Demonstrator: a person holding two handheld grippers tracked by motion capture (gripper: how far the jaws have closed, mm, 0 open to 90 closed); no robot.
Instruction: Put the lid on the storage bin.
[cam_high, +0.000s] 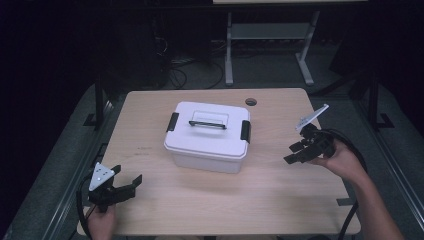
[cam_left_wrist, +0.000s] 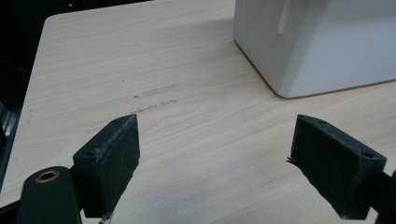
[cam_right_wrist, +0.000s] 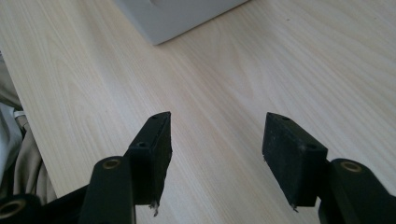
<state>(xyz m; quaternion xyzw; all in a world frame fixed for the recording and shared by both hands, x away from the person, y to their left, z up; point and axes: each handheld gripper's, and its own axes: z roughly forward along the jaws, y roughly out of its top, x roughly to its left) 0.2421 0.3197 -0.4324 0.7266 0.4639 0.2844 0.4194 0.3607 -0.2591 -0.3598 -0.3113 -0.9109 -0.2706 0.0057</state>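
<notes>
Boxy white plastic bin (cam_high: 207, 136), smooth-walled

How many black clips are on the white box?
2. One black clip sits on the left end of the white box, and the other clip on its right end. The box's far side is hidden, so more could be there.

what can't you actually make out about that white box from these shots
- Contents of the white box: hidden in the high view by its closed lid.
- Box top, lid and latches: cut off by the upper edge in the left gripper view, where only a lower corner shows.
- Far side of the box: hidden by its own body in the high view.
</notes>
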